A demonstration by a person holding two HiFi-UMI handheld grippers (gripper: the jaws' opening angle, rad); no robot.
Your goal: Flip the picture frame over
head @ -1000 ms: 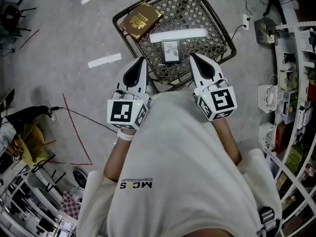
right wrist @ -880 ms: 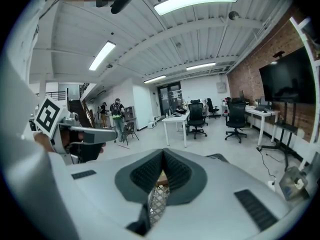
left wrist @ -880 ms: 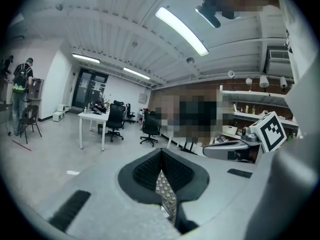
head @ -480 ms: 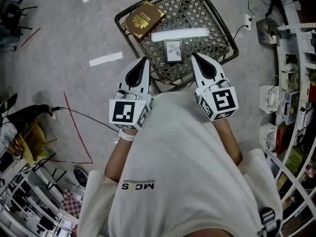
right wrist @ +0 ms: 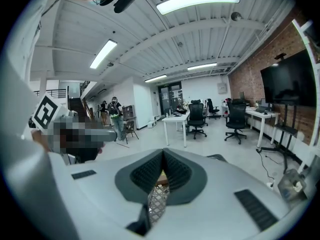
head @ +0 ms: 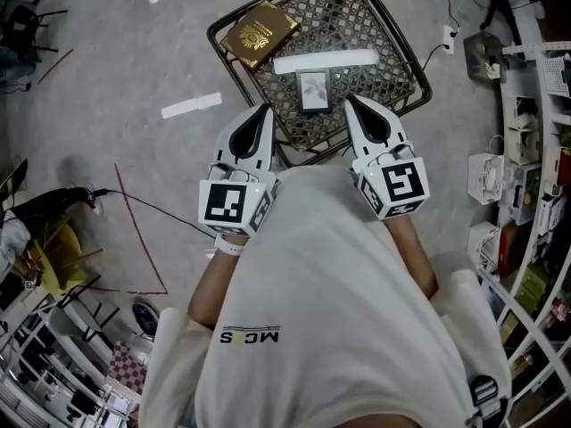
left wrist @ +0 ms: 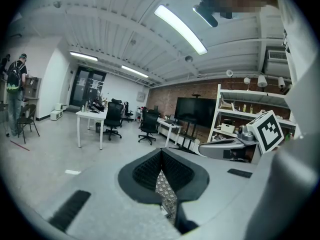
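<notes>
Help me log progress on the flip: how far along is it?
Done: nothing yet; the picture frame lies flat, picture side apparently up, on the mesh table. In hand: nothing; the left hand-held gripper and right hand-held gripper are shut, empty, short of the frame. Left: reach, grip it, turn it over.

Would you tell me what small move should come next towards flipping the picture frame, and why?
Probably ease the right gripper forward and down toward the picture frame, opening it on the way. Both it and the left gripper are shut and empty at the near edge of the mesh table, and the frame lies flat, untouched.
</notes>
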